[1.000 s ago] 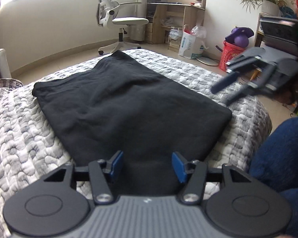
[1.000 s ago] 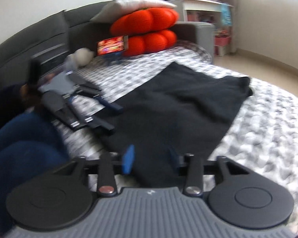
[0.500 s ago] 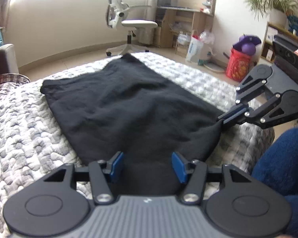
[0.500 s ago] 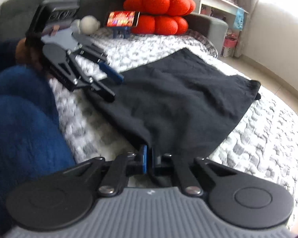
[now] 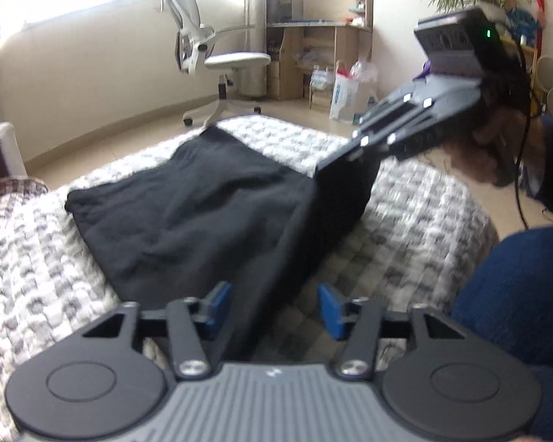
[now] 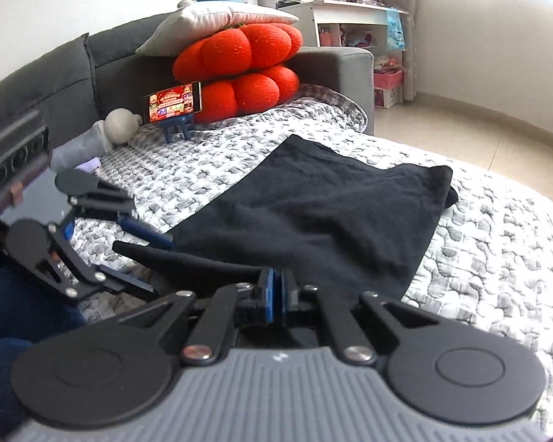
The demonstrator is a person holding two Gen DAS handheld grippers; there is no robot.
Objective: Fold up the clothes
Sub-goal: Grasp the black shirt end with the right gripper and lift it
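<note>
A black garment [image 5: 188, 213] lies spread on a grey-and-white quilted bed [image 5: 416, 213]. My right gripper [image 6: 275, 294] is shut on the garment's near edge. In the left wrist view the right gripper [image 5: 319, 167] holds that corner raised above the quilt, so the cloth hangs in a taut fold. My left gripper [image 5: 274, 307] is open, and the lifted fold runs down between its blue pads. In the right wrist view the left gripper [image 6: 160, 263] stands open around the other near corner of the garment [image 6: 313, 213].
A white office chair [image 5: 217, 59] and a wooden desk [image 5: 313, 33] stand beyond the bed. Red pumpkin cushions [image 6: 239, 70], a phone on a stand [image 6: 173, 101] and a grey sofa back [image 6: 55, 70] are at the head end. A person's blue-clad leg [image 5: 516, 294] is close at the right.
My right gripper went from open above the bed to shut on the garment's near corner, then lifted it up and forward. The left gripper stayed open at the near edge.
</note>
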